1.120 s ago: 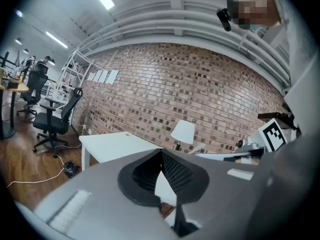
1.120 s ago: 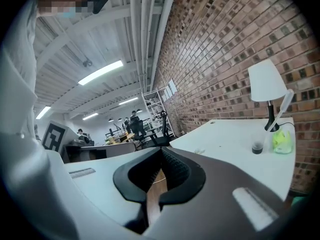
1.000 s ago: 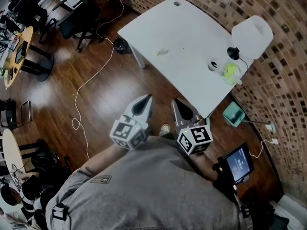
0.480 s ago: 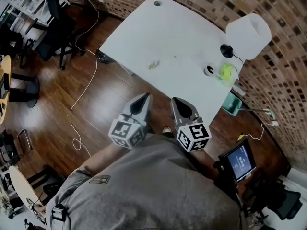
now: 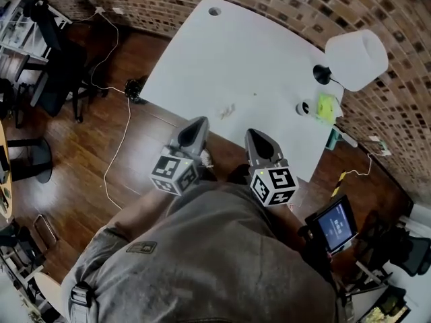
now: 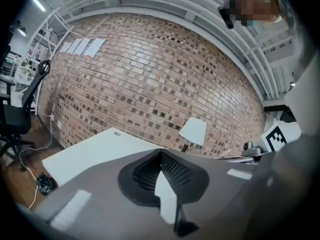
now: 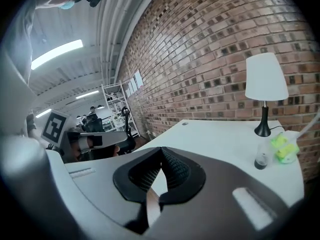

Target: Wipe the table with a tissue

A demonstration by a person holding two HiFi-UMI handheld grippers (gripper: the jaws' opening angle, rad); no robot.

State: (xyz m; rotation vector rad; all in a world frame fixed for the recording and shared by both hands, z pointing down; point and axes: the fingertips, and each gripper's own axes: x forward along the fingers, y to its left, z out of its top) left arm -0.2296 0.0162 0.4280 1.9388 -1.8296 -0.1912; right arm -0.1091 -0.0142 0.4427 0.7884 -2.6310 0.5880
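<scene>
Head view steeply down; gripper views fwd, low; all share table (image 5: 236, 59).

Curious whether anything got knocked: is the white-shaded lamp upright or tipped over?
Upright: the white-shaded, black-stemmed lamp stands on its round black base on the white table, shade on top.

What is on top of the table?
A lamp, a small bottle, a yellow-green thing and a scrap near the front edge. Its shade hides the corner beneath.
</scene>
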